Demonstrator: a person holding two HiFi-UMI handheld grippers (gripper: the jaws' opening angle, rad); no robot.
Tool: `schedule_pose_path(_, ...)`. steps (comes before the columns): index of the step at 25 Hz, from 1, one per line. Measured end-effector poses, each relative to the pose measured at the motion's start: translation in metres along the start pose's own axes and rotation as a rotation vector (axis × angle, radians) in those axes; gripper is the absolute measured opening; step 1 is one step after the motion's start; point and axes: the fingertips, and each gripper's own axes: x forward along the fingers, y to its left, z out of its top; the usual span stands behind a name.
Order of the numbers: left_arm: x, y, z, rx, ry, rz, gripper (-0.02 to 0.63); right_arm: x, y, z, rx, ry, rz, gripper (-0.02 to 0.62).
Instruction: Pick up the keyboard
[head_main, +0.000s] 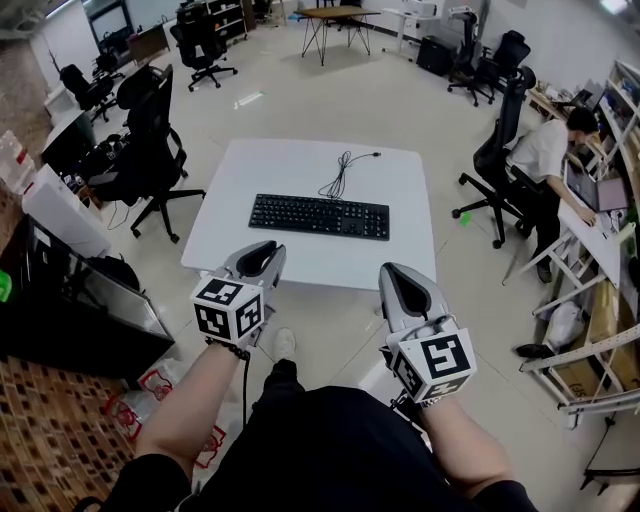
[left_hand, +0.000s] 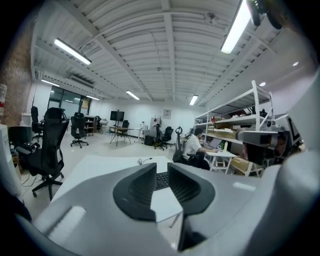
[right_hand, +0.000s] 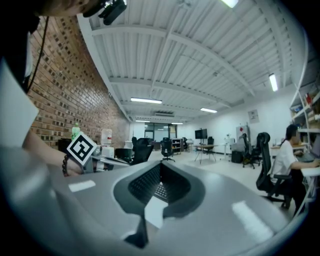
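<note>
**Head view.** A flat black rectangular computer keyboard (head_main: 319, 216) lies lengthwise across the middle of a white square-topped table (head_main: 300, 165). Its thin black cable (head_main: 343, 172) is looped on the tabletop behind it. Nothing touches the keyboard.

**Grippers.** The grey two-jaw left gripper (head_main: 262, 247) and its right counterpart (head_main: 398, 272) hang side by side at the table's near edge, short of the keyboard. Each carries a cube of black-and-white square markers at the wrist end.

**Left gripper view.** The left gripper (left_hand: 162, 167) has its dark ribbed jaws a narrow way apart. Nothing stands between them. Through the gap a strip of the keyboard (left_hand: 161, 179) and the tabletop (left_hand: 100, 167) can be seen farther off.

**Right gripper view.** The right gripper (right_hand: 161, 165) has its jaw tips together and is empty. The keyboard's keys (right_hand: 161, 190) show through the hollow below the tips.

**Surroundings.** A black wheeled office chair (head_main: 150, 150) stands left of the table. A seated person in a white shirt (head_main: 545, 160) works at a desk on the right.
</note>
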Motion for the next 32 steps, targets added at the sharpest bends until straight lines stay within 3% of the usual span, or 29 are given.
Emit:
schedule_pose_path(14,0.12,0.216,-0.083,-0.268,0.271,0.135,0.153,0.139,-0.035,-0.036,0.069,0.139,-0.064,0.003)
schedule_pose_path(18,0.154,0.266,-0.113,-0.368,0.357,0.13,0.16,0.18,-0.046,-0.047,0.093,0.182,-0.098,0.002)
schedule_pose_path(24,0.194,0.306,-0.148,-0.472,0.463,0.068,0.16,0.223,-0.059,-0.065,0.131,0.229,-0.15,0.003)
schedule_pose_path(32,0.212,0.307,-0.175,-0.594,0.546,-0.019,0.16,0.245,-0.075,-0.074,0.164,0.262,-0.214,0.003)
